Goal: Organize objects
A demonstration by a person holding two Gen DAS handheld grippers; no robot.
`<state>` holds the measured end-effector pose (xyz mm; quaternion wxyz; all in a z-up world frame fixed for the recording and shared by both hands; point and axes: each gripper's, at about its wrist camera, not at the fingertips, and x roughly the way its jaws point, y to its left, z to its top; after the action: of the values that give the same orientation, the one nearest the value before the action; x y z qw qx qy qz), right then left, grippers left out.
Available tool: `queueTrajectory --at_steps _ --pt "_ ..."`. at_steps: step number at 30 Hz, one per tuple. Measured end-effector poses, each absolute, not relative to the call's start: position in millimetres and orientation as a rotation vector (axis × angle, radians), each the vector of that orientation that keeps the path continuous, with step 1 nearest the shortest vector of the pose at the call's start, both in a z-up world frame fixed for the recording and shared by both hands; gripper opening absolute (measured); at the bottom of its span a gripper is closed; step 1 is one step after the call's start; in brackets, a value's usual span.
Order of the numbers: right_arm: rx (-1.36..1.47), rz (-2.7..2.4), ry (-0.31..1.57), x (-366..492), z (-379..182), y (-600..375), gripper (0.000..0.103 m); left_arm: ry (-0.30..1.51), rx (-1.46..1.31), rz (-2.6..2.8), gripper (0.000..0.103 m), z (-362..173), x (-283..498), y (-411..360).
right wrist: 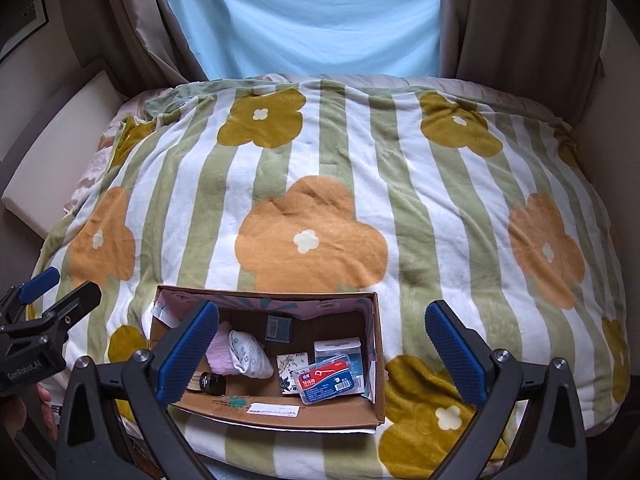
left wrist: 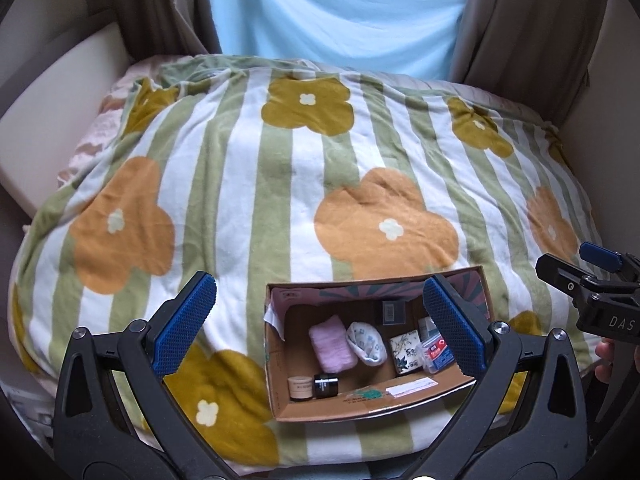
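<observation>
Through the left wrist view, the left hand-held gripper [left wrist: 320, 326] is hovering wide open and empty above the near edge of the bed [left wrist: 248, 184], its blue pads straddling the cardboard box [left wrist: 360, 402] that is sitting on the flowered blanket there. The box is lying open-topped, likely so that small things can be dropped or lifted straight in and out; inside, a pink cloth roll [left wrist: 332, 344] is lying touching a white patterned sock bundle [left wrist: 366, 342], two small jars [left wrist: 314, 386] are standing together at the near left corner, and a floss-pick case [left wrist: 434, 354] is resting against the right wall beside a printed packet [left wrist: 406, 350]. At the right edge of this view the right hand-held gripper [left wrist: 588, 276] is showing side-on, a person's fingertips [left wrist: 604, 360] curled below it. Through the right wrist view, the right hand-held gripper [right wrist: 322, 346] is likewise hanging spread open with nothing between its pads, held over the box's right half and the blanket beside it, seemingly poised to choose an item. The floss-pick case [right wrist: 328, 380] is lying uppermost at the box's right end, tilted on a pale carton [right wrist: 338, 350], so it looks easiest to reach. The rest of the bed is lying bare, leaving room for sorting.
</observation>
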<state>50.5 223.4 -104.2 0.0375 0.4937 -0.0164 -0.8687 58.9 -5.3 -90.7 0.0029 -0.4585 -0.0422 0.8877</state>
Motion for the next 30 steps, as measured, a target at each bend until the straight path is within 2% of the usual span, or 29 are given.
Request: queueTrajectory --at_steps 30 --pt "1.494 -2.696 -0.067 46.7 -91.8 220.1 0.103 -0.142 -1.422 2.77 0.103 -88.6 52.4 -4.5"
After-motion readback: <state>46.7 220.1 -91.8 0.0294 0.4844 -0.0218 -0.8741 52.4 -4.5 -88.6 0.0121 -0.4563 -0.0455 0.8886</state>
